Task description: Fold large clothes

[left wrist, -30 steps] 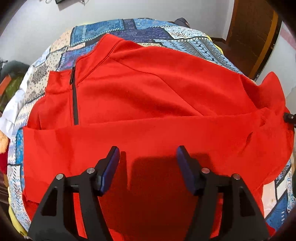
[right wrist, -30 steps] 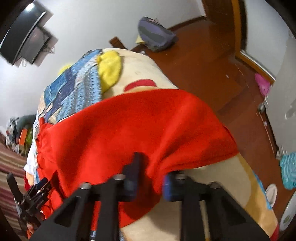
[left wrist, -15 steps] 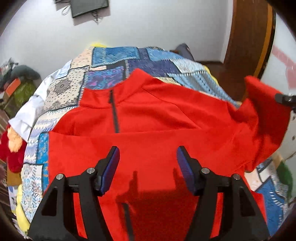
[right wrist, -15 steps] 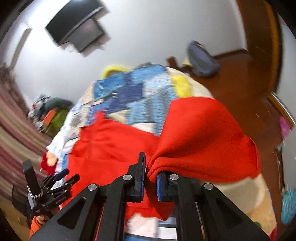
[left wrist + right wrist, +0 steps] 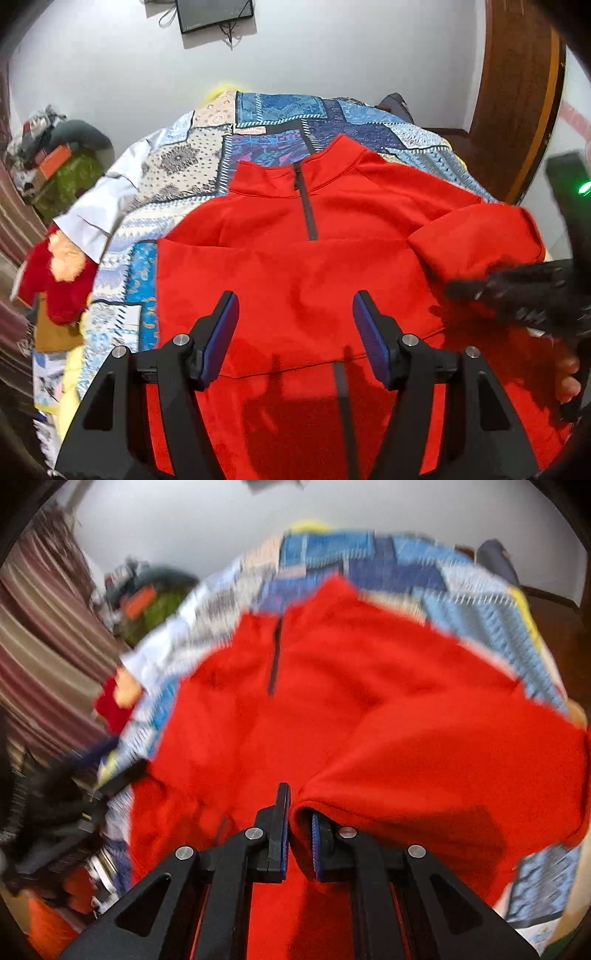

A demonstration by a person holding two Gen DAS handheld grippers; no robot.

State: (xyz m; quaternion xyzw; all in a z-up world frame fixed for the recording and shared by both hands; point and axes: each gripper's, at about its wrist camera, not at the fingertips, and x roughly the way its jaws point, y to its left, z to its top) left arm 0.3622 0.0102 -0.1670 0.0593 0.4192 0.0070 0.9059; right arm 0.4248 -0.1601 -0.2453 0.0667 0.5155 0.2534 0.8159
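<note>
Fleece [image 5: 295, 280], red with a short zip [image 5: 306, 206] at the collar, lies spread on the quilt [image 5: 258, 122] of a bed, collar at the far end from both tools and hem nearest them, so its long axis runs straight away along the line each one points. Its near-left part is already turned in over the chest, with a straight edge just short of the zip's lower end

Right hand-held gripper [image 5: 297, 834] is pinched nearly shut on a fold of the fleece [image 5: 369, 720]: red cloth rises from between its blue pads [image 5: 316, 830] and drapes off to its right in a raised hump, which I take for the right sleeve. The zip line sits ahead and slightly left of this tool, so the carry looks to run leftward across the body, laying the sleeve over the chest

Left hand-held gripper [image 5: 295, 332] stands wide and empty above the near middle of the cloth, pads clear of it, the zip dead ahead. The right tool [image 5: 517, 295] shows blurred at its right edge, so the right hand is the nearer one to the free sleeve and the left is placed to pin the middle
</note>
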